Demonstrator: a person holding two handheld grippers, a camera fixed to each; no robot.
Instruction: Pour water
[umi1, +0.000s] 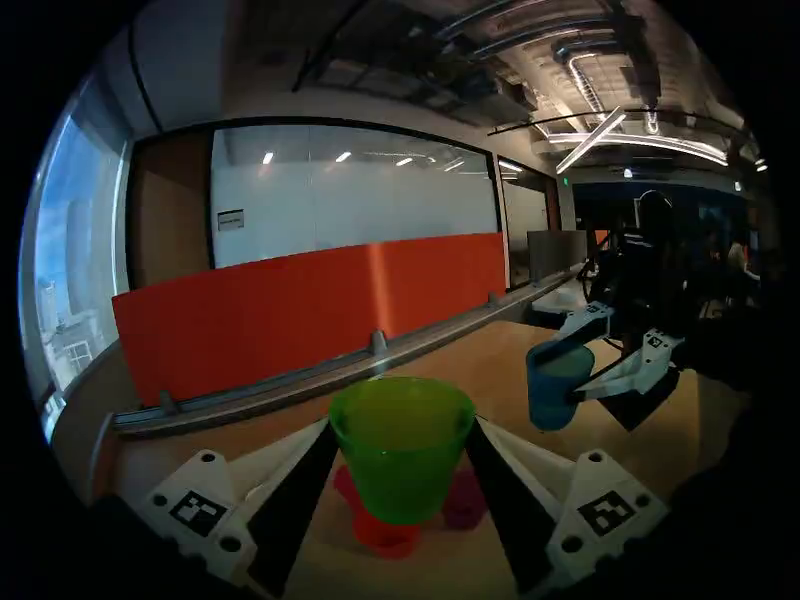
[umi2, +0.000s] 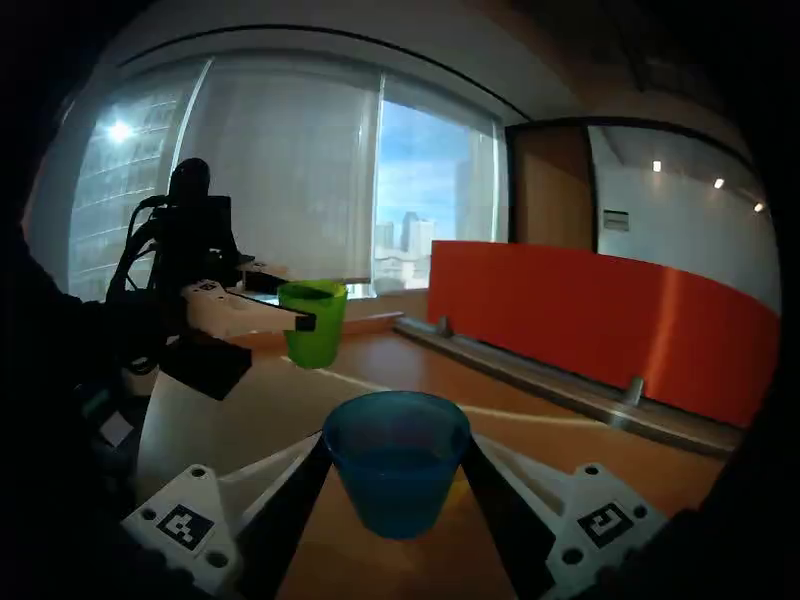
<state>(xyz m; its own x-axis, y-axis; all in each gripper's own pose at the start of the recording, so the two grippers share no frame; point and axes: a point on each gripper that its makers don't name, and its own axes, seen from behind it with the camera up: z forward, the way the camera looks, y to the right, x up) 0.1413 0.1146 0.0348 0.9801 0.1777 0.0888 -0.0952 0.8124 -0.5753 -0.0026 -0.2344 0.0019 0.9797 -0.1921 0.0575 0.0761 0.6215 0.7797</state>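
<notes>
Our left gripper (umi1: 402, 432) pinched the translucent green plastic cup (umi1: 402, 455) by its sides; our right gripper (umi2: 397, 445) pinched the blue plastic cup (umi2: 397, 480) likewise. Both cups stood upright, long axes vertical, mouths up, above the wooden bench (umi1: 470, 355). From the blue cup, the green one lay ahead-left, well apart; we judged pouring needed that gap closed.

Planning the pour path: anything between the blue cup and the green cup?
Nothing visible does. The blue cup and the green cup are both held up above the table, with open air between them. A red cup and a purple cup sit lower, under the green one, off that line.
</notes>
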